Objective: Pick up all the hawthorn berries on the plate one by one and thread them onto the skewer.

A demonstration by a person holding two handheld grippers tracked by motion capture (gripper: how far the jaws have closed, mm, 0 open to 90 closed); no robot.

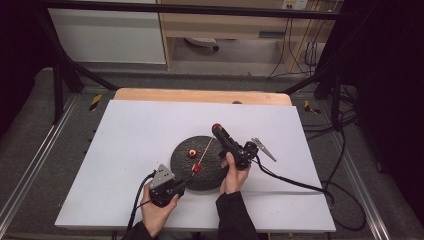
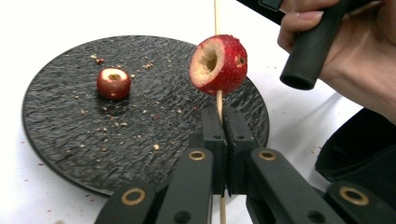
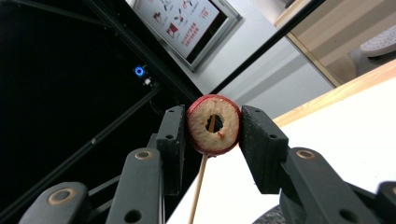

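A black round plate (image 1: 210,177) (image 2: 56,121) lies on the white board, with one cored red fruit (image 1: 192,153) (image 2: 113,83) resting on it. My left gripper (image 1: 188,181) (image 2: 223,135) is shut on the lower end of a thin wooden skewer (image 2: 218,100) (image 3: 200,186). A second cored fruit (image 1: 197,168) (image 2: 219,64) is threaded on the skewer just above the jaws. My right gripper (image 1: 218,129) (image 3: 213,126) is shut on a third cored fruit (image 3: 213,125) at the skewer's far end. The skewer tip shows inside that fruit's hole.
A small metal clip (image 1: 263,148) lies on the white board (image 1: 140,135) right of the plate. The board covers a wooden table (image 1: 200,95). Gripper cables (image 1: 300,184) trail off to the right and at the bottom left. Crumbs are scattered on the plate.
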